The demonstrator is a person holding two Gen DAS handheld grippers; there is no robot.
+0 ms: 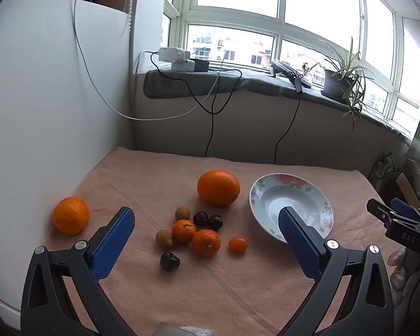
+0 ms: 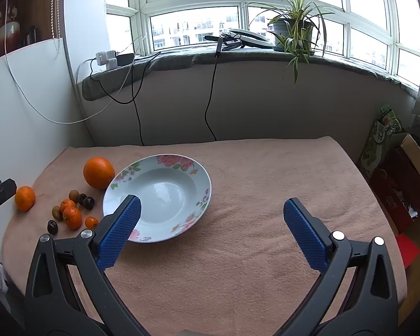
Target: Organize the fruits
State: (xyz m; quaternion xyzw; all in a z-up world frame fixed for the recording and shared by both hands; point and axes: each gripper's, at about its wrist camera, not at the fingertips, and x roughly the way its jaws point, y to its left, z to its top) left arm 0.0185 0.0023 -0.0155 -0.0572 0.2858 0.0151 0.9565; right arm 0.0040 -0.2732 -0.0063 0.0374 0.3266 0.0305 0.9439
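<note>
The tabletop (image 2: 252, 168), covered by a peach-pink terry cloth, carries all the fruit and one dish.

Left gripper (image 1: 205, 224): black frame, blue textured pads, jaws spread wide and holding nothing. It hangs above the cluster of small fruit. Right gripper (image 2: 211, 211): same build, likewise released and empty, poised over bare cloth with its left pad overlapping the near rim of the dish in view (whether it touches cannot be told).

The shallow white porcelain plate with pink floral rim (image 2: 201, 179) sits near the middle of the cloth and holds no fruit.

Fruit, all lying on the cloth left of the plate:
- A large round orange (image 1: 218, 187) sits just beside the plate's far-left rim.
- A medium mandarin (image 1: 70, 215) lies apart at the left edge, close to the white panel (image 1: 42, 98).
- Two small mandarins (image 1: 205, 242) touch each other in the cluster.
- Two tan-brown longan-like fruits (image 1: 164, 239) flank the cluster, one at its far side and one at its left.
- Two dark cherries (image 1: 208, 219) lie side by side behind the mandarins; a third dark cherry (image 1: 170, 261) lies nearest the camera.
- One small orange kumquat (image 1: 237, 244) lies between the cluster and the plate.

A potted spider plant (image 2: 294, 30) stands on the windowsill behind.
</note>
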